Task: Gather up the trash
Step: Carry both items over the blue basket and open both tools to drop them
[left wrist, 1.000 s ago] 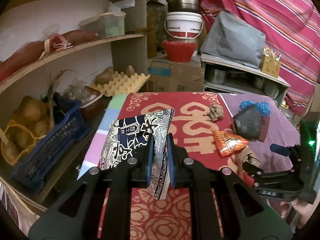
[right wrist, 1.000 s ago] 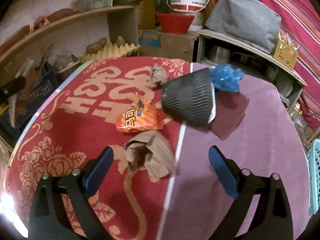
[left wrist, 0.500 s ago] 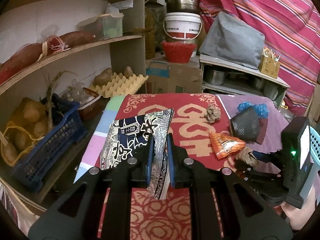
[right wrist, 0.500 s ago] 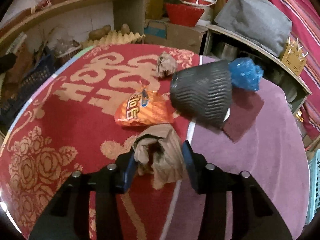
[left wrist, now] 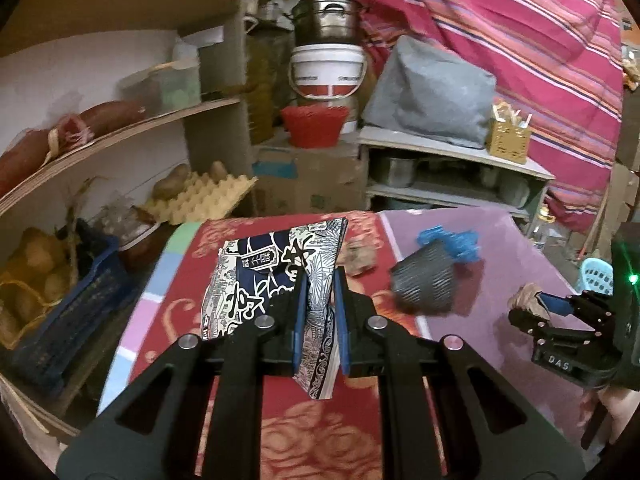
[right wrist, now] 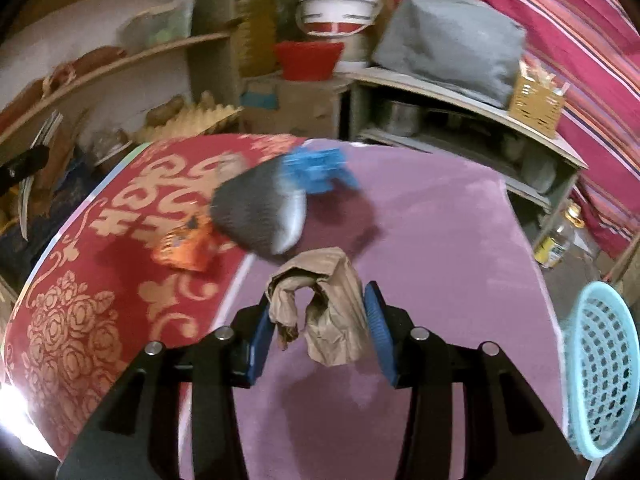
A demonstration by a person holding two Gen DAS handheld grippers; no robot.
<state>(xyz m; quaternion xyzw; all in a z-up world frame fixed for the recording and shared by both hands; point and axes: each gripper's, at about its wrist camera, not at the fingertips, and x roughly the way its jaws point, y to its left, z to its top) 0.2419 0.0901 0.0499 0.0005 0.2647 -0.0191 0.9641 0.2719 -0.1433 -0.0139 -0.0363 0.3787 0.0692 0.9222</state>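
- Between right gripper [right wrist: 320, 334] jaws, above purple half of surface [right wrist: 460, 240]: crumpled brown paper [right wrist: 326, 300], squeezed by both blue pads, hanging clear of the cloth.
- Likely very light, soft, crushable; no risk of breaking, some risk of slipping if pinched only by a loose flap. Best held across thick middle of the wad, as now.
- Looks: tan, creased, folded over itself, ragged lower edge drooping.
- Between left gripper [left wrist: 320, 314] jaws, narrow: blue-and-white printed packet [left wrist: 276, 276], thin, flat, fairly stiff, held by one corner, tilted up over red half.
- Left on surface: orange wrapper [right wrist: 186, 248], ribbed dark cup [right wrist: 260, 216] on its side with blue plastic [right wrist: 316, 172] at its mouth, small brown wad [left wrist: 360, 258] further back.
- At far right edge, low: pale blue basket [right wrist: 604, 372], probably where the trash goes.
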